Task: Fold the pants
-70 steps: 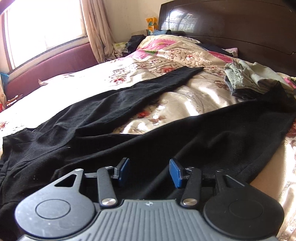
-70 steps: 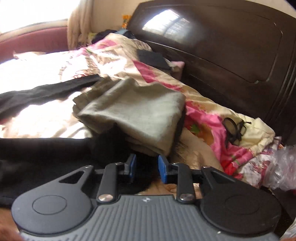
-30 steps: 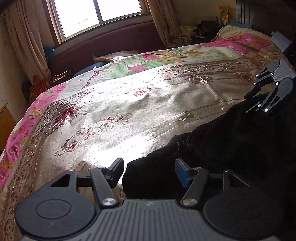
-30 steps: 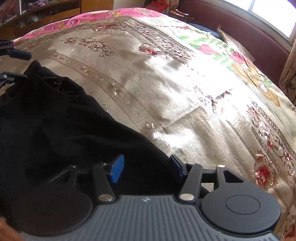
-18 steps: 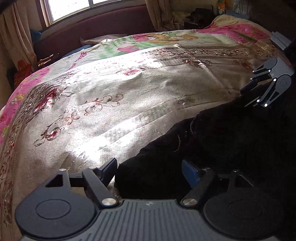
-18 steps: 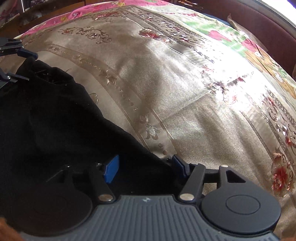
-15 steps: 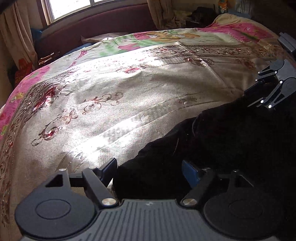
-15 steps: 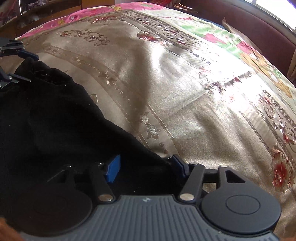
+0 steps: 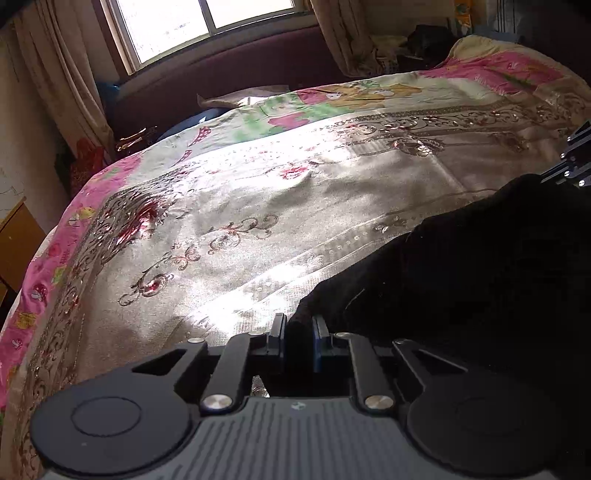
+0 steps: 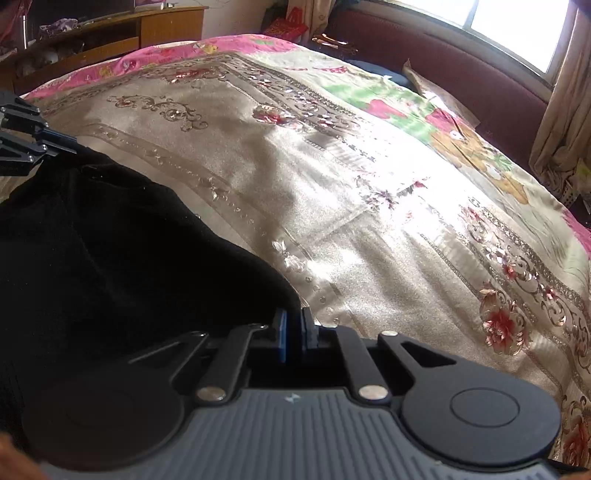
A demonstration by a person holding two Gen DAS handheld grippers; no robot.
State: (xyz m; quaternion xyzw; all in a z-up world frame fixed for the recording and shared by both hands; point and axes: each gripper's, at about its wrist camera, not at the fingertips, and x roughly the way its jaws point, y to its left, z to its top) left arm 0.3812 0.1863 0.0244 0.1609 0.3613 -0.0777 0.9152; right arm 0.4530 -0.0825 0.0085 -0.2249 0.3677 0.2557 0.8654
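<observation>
A corner of the black pants [image 9: 480, 280] is pinched between the closed jaws of the left tool [image 9: 298, 338]. Another edge of the same garment is clamped by the right tool [image 10: 293, 334]. The pants are seen spread between the two tools on the bed [image 9: 258, 206], over its gold floral bedspread [image 10: 388, 206]. A window [image 9: 192, 22] is seen beyond the bed.

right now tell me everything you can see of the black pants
The black pants are a soft, matte, knit-looking fabric lying bunched on the floral satin bedspread. One edge corner is pinched in the left gripper, another in the right gripper, both shut on the cloth. The fabric between them sags in loose folds; no legs or waistband can be made out.
</observation>
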